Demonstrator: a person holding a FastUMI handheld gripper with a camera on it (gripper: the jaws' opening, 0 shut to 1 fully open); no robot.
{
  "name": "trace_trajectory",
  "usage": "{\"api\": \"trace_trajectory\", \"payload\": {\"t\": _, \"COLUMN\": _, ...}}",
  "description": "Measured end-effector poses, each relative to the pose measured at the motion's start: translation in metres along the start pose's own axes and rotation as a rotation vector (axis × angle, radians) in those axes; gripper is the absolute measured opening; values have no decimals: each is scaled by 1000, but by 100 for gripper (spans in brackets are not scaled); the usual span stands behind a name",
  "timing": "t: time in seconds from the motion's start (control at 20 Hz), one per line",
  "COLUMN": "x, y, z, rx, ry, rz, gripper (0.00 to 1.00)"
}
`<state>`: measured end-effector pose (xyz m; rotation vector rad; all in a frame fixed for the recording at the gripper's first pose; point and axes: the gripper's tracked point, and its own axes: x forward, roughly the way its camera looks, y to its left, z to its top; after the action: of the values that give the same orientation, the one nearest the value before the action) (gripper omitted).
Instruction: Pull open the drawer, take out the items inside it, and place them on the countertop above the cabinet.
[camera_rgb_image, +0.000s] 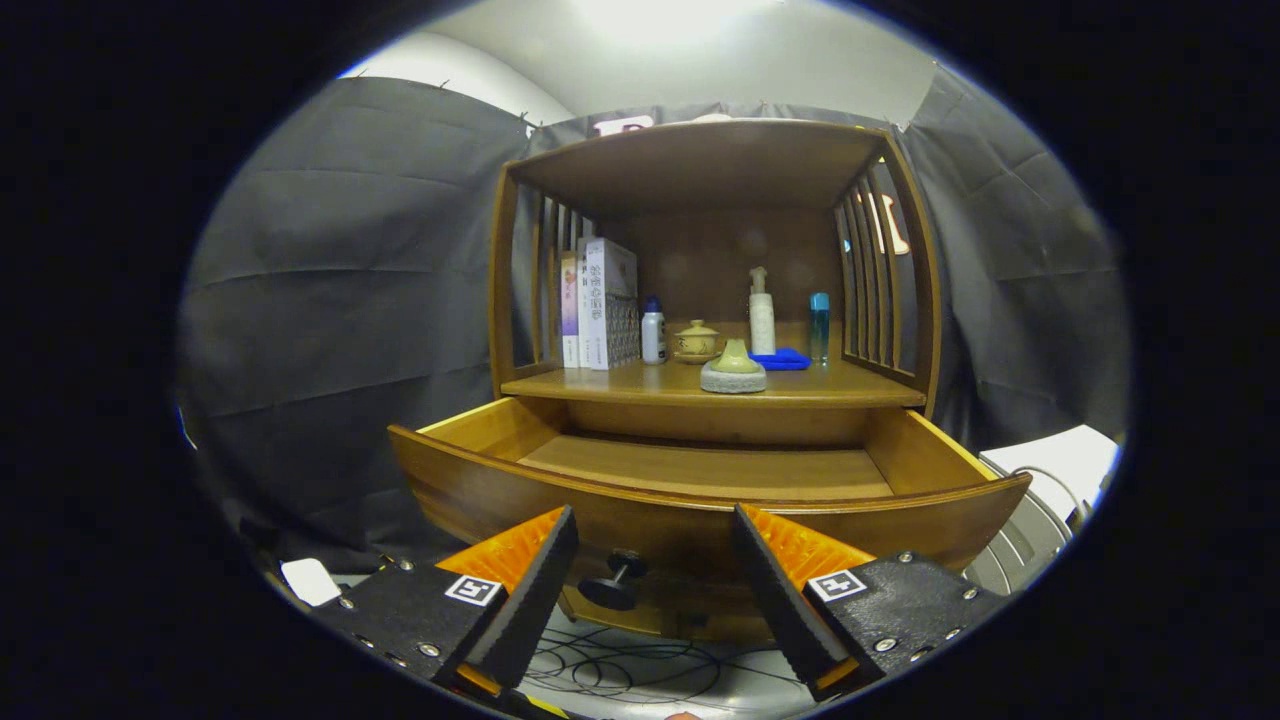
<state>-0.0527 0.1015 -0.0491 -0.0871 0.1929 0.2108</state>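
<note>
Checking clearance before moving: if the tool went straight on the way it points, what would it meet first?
Probably the dark round knob on the pulled-out wooden drawer's front panel, between the open tool's fingers; depth is uncertain.

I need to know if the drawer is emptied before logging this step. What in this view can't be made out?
- Drawer, gripper view: its front panel hides the near strip of the floor; the visible part looks bare.
- Knob: sits between the open gripper fingers, untouched; contact depth unclear.
- Bottles and books on the countertop: labels too small.
- Cabinet below the drawer: hidden by the fingers.
</note>
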Motion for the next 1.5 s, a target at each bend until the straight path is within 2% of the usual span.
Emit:
{"api": "trace_trajectory", "payload": {"t": 0.5, "x": 16, "y": 10, "z": 6, "rx": 16, "ry": -7, "rz": 4, "gripper": 89}}
{"api": "trace_trajectory", "payload": {"t": 0.85, "x": 41, "y": -8, "z": 16, "rx": 29, "ry": -5, "rz": -30, "gripper": 86}}
{"api": "trace_trajectory", "payload": {"t": 1.5, "x": 95, "y": -18, "z": 20, "rx": 6, "ry": 15, "rz": -73, "gripper": 85}}
